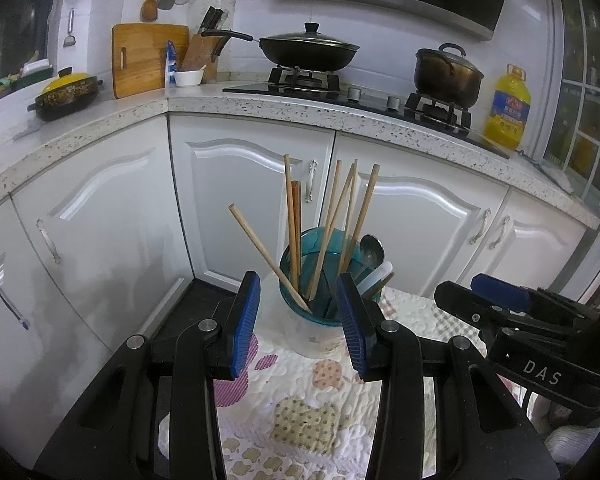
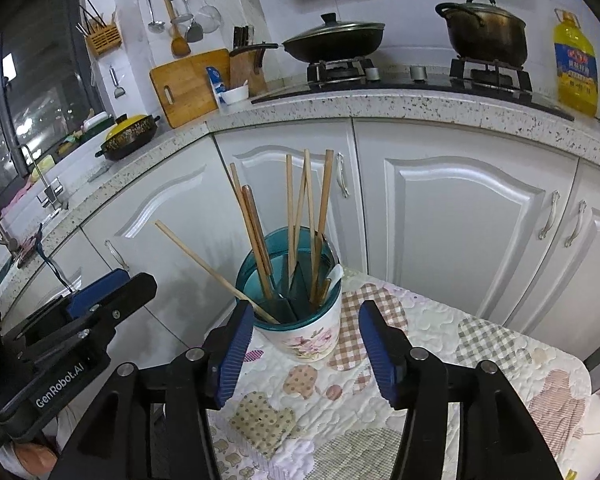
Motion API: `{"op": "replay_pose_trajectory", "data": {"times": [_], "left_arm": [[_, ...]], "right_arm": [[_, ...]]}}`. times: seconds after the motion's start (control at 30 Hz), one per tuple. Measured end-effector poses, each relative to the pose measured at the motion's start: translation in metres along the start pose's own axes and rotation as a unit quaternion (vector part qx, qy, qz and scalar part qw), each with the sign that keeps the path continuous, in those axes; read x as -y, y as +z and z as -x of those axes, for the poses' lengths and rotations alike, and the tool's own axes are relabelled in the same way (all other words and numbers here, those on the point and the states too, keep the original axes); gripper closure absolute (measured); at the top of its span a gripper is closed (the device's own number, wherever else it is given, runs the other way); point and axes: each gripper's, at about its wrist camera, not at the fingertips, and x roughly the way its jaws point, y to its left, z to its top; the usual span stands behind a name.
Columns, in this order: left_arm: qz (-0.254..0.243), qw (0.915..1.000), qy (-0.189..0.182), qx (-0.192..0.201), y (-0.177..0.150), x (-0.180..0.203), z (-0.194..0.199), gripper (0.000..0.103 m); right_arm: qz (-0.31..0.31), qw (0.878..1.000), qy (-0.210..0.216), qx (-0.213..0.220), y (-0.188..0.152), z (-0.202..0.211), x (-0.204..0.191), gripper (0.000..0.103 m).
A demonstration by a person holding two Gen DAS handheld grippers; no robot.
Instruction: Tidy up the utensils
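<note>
A white floral utensil holder (image 2: 306, 338) with a teal insert (image 1: 318, 280) stands on a quilted cloth (image 2: 440, 360). Several wooden chopsticks (image 1: 290, 216) stand in it, also seen in the right wrist view (image 2: 290, 208), with a metal spoon (image 1: 371, 250) and a white utensil (image 1: 376, 276). My left gripper (image 1: 300, 300) is open and empty just in front of the holder. My right gripper (image 2: 306, 330) is open and empty, its blue pads to either side of the holder. Each gripper shows in the other's view: the right gripper (image 1: 500, 300), the left gripper (image 2: 100, 300).
White cabinets (image 1: 252, 208) and a speckled counter (image 1: 300, 110) stand behind. On the counter are a wok (image 1: 308, 50), a pot (image 1: 448, 74), an oil bottle (image 1: 507, 108), a cutting board (image 1: 148, 58) and a yellow-lidded casserole (image 1: 66, 94). The cloth's edge drops off at left.
</note>
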Motion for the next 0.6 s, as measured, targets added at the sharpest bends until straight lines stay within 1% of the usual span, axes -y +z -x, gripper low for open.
{"op": "replay_pose_trajectory", "data": {"times": [0.2,0.6], "left_arm": [[-0.002,1.0000,0.006,0.003,-0.0026,-0.0012,0.0042,0.064],[-0.008,0.9999,0.011,0.006,-0.0051,-0.0019,0.0084,0.064]], "right_arm": [[0.006,1.000,-0.003,0.006,-0.0017,0.0017,-0.0065,0.047],[0.006,1.000,-0.005,0.002,-0.0039,0.0002,-0.0078,0.047]]}}
